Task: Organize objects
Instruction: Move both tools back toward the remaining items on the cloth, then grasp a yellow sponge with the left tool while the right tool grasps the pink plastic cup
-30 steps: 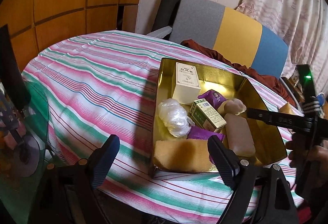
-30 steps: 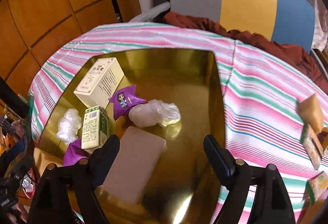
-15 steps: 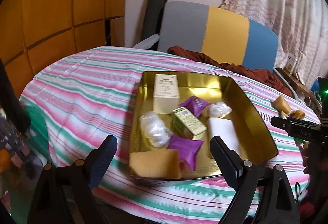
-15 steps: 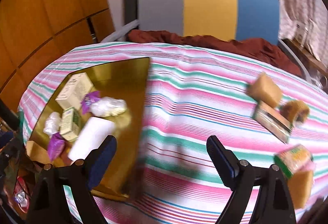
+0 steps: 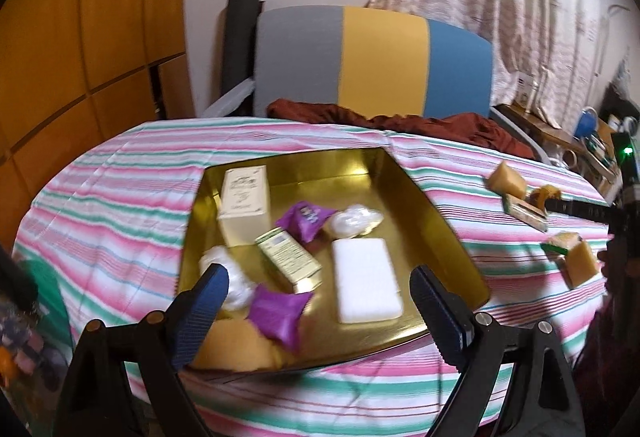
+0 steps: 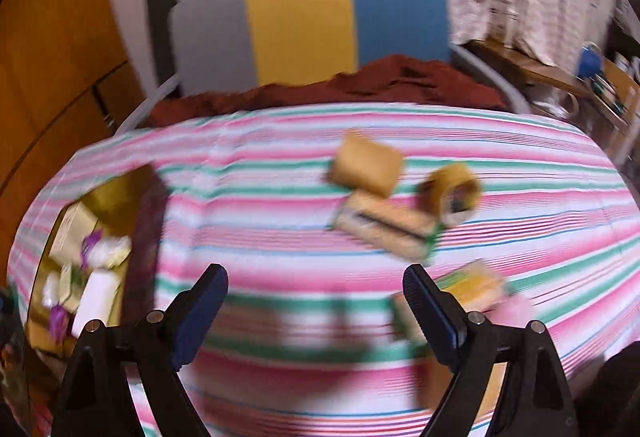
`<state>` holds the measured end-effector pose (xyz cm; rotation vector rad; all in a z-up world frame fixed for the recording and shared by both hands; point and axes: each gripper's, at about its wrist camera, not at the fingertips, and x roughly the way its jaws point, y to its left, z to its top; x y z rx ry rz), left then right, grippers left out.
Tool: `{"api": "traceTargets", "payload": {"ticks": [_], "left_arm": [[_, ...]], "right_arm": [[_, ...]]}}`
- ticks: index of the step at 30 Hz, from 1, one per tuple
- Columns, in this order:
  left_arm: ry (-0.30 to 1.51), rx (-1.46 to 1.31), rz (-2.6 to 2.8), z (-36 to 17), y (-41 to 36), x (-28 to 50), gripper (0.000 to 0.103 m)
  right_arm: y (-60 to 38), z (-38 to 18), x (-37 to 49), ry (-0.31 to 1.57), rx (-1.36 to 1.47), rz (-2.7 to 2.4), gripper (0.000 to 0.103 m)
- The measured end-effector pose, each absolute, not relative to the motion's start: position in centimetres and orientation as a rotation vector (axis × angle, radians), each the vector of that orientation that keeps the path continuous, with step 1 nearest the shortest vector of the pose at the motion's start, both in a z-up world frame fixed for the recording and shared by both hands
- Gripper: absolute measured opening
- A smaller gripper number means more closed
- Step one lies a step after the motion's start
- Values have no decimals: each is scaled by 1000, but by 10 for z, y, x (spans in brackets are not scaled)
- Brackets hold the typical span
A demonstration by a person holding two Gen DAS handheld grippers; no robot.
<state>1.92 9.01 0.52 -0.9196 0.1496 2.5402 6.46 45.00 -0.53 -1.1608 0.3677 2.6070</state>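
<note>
Two grippers, left (image 5: pixel 316 301) and right (image 6: pixel 314 301), jaws just widened and empty, above the striped tablecloth (image 6: pixel 280 141)

Gold tray (image 5: pixel 420 193); pink-green striped tablecloth (image 5: pixel 120 205); purple packets (image 5: pixel 280 313); grey-yellow-blue chair (image 5: pixel 376 61)

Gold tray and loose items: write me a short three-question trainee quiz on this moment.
1. True or false: the white flat block lies inside the gold tray.
2. How many purple packets lie in the tray? A) one B) two C) four
3. Fill in: neither the left gripper nor the right gripper holds anything; both are ____.

Key: 1 true. 2 B: one purple packet mid-tray, another purple packet near the front. 3 open; the right one faces loose items on the striped tablecloth, including a tape roll.
</note>
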Motion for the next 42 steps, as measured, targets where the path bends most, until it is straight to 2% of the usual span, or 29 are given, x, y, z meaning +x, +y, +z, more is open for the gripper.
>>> {"api": "traceTargets", "payload": {"ticks": [5,13,20,22,23,25,30,38,42], "left_arm": [[166,-911,2457,13,120,19,93],[184,-887,2288,24,187,22,92],[266,-863,2078,12,271,32,92],[290,-892,2013,2,295,33,88],[287,-916,1978,-2,305,32,82],[265,-983,1902,-13,327,30,80],[275,-1087,1821,-36,364,29,68],[174,-1169,1539,-54,403,49,68],[170,-1187,1469,-58,428,59,75]], "right_arm": [[514,-5,81,472,-1095,2491,91],[594,-23,125,968,-885,2296,91],[613,-28,148,1119,-773,2216,91],[619,-35,151,1168,-790,2177,91],[621,-39,152,1188,-799,2160,91],[625,-47,153,1258,-810,2140,91],[629,-57,154,1321,-833,2106,91],[625,-58,153,1332,-875,2126,91],[626,-57,160,1337,-876,2109,91]]}}
